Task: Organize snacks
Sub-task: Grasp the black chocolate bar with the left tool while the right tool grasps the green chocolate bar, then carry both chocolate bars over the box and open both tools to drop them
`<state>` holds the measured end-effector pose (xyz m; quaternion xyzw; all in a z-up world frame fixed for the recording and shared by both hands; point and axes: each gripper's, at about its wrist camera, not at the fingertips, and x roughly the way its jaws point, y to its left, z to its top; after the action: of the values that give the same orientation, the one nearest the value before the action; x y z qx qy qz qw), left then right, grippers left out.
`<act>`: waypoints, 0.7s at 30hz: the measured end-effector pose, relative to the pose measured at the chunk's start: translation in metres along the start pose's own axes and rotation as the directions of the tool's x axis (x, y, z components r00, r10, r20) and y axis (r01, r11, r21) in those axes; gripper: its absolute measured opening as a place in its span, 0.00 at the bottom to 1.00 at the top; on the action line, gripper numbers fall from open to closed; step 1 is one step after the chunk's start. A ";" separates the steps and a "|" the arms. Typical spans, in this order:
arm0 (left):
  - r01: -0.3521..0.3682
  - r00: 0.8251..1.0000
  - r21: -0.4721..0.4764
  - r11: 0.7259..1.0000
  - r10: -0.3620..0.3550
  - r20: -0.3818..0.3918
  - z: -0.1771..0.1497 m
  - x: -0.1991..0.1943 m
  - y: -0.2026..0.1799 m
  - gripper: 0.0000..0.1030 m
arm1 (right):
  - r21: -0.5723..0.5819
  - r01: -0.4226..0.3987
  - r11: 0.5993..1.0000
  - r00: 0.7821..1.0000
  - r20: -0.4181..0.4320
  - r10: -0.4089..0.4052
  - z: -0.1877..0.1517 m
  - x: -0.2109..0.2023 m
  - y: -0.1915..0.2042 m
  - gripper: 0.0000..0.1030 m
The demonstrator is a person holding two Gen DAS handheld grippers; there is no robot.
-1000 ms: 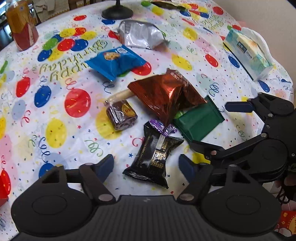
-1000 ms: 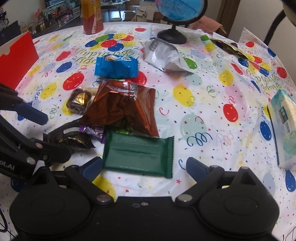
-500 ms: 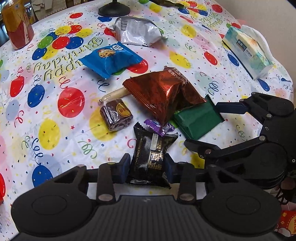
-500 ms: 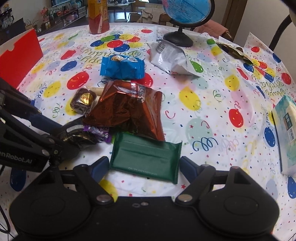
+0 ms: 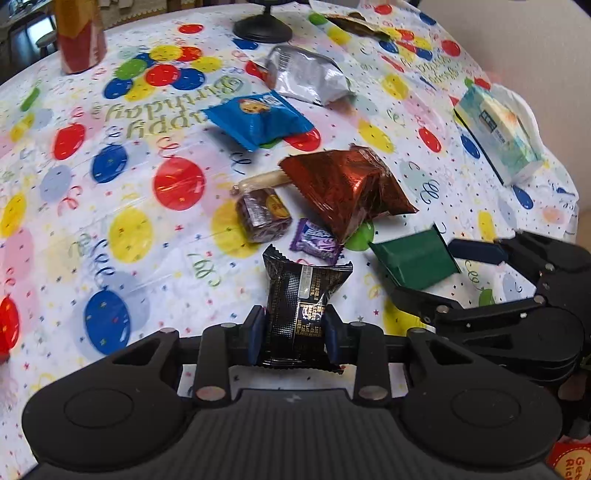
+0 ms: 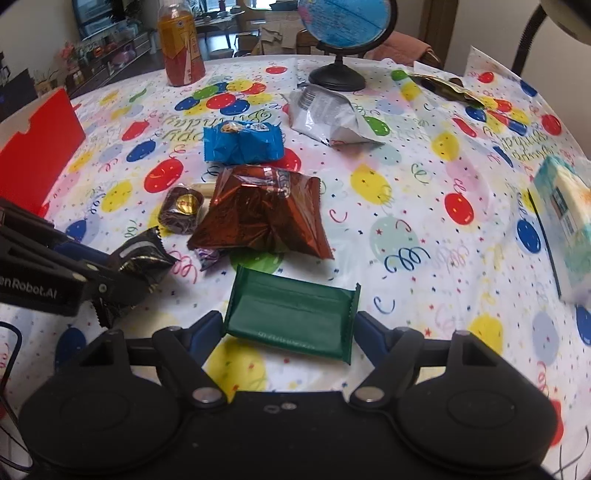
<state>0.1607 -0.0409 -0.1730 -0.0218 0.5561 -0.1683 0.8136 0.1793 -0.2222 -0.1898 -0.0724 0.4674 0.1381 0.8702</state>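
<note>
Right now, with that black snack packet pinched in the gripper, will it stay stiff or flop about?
Probably floppy: the black snack packet is thin crinkled foil, dented where the left gripper squeezes it. Likely light, since it stands up from that one pinch. Its glossy wrapper could slip.

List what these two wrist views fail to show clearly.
- Beige stick snack: far end under the red-brown bag, both views.
- Purple candy: mostly behind that bag, right view.
- Globe: top cropped, right view.
- Black packet print: too small, left view.
</note>
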 end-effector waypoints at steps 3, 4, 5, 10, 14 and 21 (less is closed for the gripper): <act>0.002 1.000 -0.007 1.000 -0.002 0.029 -0.004 -0.013 0.004 0.31 | 0.023 -0.006 1.000 1.000 0.010 0.006 0.000 -0.010 0.004 0.74; 0.003 0.999 -0.012 1.000 -0.002 0.038 -0.005 -0.018 0.005 0.31 | 0.031 -0.011 0.999 1.000 0.018 0.011 0.000 -0.014 0.006 0.74; 0.003 0.999 -0.017 1.000 -0.002 0.046 -0.005 -0.023 0.008 0.31 | 0.037 -0.014 0.999 1.000 0.026 0.013 0.001 -0.018 0.008 0.74; -0.031 0.996 -0.039 0.999 0.035 0.083 -0.006 -0.048 0.017 0.31 | 0.043 -0.026 0.999 0.998 0.065 0.023 0.011 -0.039 0.023 0.74; -0.060 0.990 -0.056 0.997 0.067 0.122 -0.008 -0.071 0.029 0.31 | 0.032 -0.046 0.998 0.994 0.098 0.042 0.023 -0.055 0.041 0.74; -0.122 0.977 -0.103 0.987 0.138 0.161 -0.010 -0.110 0.057 0.31 | -0.022 -0.085 0.996 0.984 0.158 0.088 0.049 -0.079 0.083 0.74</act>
<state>0.1304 0.0469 -0.0904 -0.0368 0.4932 -0.0865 0.8648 0.1507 -0.1447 -0.0966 -0.0476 0.3983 0.1846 0.8972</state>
